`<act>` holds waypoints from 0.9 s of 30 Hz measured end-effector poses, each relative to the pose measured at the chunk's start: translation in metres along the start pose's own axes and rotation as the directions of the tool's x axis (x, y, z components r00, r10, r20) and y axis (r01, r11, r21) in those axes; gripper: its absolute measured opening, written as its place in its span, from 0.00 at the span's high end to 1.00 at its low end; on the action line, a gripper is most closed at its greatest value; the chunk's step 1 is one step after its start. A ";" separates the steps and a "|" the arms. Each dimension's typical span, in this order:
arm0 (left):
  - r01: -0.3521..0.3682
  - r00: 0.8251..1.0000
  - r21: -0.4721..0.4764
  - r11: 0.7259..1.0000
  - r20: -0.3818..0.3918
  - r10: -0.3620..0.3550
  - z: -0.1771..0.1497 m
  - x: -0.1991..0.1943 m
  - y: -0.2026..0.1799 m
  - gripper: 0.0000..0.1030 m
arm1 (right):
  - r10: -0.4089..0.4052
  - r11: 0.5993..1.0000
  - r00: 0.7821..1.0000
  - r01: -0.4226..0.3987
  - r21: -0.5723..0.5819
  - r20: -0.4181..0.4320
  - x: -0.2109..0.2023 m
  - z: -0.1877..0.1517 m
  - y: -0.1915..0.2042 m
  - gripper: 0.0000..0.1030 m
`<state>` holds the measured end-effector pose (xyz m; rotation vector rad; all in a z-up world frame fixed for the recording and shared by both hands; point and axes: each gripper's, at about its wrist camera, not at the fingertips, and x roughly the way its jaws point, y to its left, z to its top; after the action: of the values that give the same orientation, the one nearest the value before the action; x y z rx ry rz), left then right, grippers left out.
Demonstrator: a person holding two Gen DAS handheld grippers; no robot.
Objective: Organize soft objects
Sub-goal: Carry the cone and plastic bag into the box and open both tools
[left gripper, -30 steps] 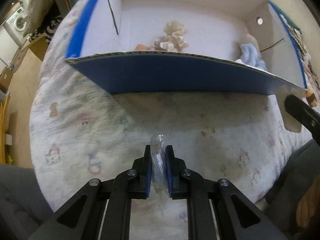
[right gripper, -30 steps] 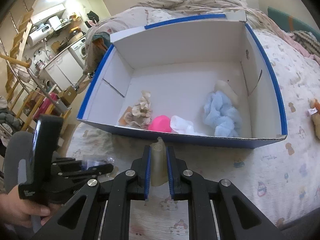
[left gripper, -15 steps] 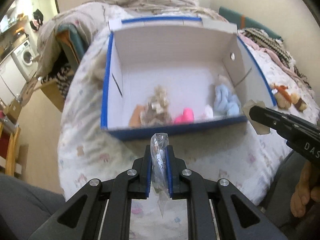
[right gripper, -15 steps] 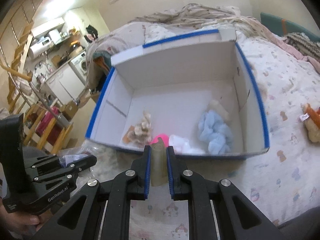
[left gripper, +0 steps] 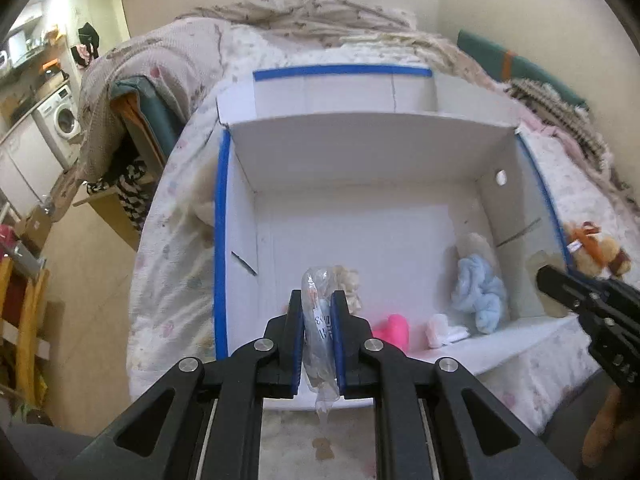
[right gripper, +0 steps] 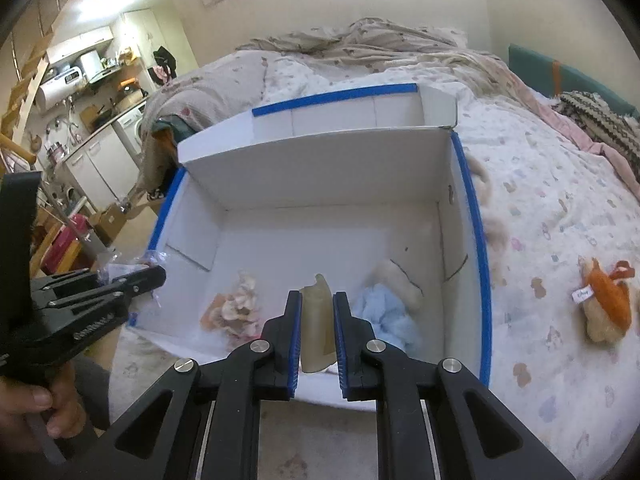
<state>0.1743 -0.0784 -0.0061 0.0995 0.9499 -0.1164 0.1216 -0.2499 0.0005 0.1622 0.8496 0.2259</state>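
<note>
My left gripper [left gripper: 317,300] is shut on a crumpled clear plastic bag [left gripper: 319,344] and hangs over the near edge of the white box with blue rims [left gripper: 360,168]. My right gripper [right gripper: 316,302] is shut on a beige soft piece [right gripper: 316,328], also above the box's near side. On the box floor lie a light blue cloth [left gripper: 478,294], a pink heart-shaped thing [left gripper: 392,330], a small white piece [left gripper: 442,330] and a cream ruffled item [right gripper: 236,306]. Each gripper shows in the other's view: the left gripper [right gripper: 154,276] at left, the right gripper [left gripper: 544,276] at right.
The box stands on a bed with a patterned white sheet [right gripper: 560,240]. An orange and tan plush toy [right gripper: 608,304] lies on the sheet to the right of the box. A rumpled blanket [right gripper: 380,40] is piled behind. Left of the bed are the floor, a washing machine [left gripper: 60,120] and shelves.
Both grippers have risen and moved towards the box, so its whole inside now shows from above. Each still clamps the same thing.
</note>
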 end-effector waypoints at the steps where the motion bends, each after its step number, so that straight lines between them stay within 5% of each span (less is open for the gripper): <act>1: -0.010 1.000 0.005 1.000 -0.009 0.010 0.002 0.007 -0.002 0.89 | -0.001 1.000 1.000 0.001 -0.003 0.002 0.004 0.001 -0.001 0.84; 14: -0.072 0.989 0.055 0.996 -0.123 0.078 0.011 0.084 -0.020 0.89 | 0.034 0.998 0.999 -0.034 0.048 0.000 0.048 0.000 -0.020 0.84; 27: -0.070 0.989 0.021 0.997 -0.132 0.072 0.009 0.103 -0.019 0.87 | 0.054 0.996 0.999 -0.053 0.065 -0.008 0.057 -0.001 -0.023 0.84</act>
<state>0.2384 -0.1040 -0.0856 0.1578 1.0772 -0.0520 0.1606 -0.2572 -0.0468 0.2452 0.8630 0.2495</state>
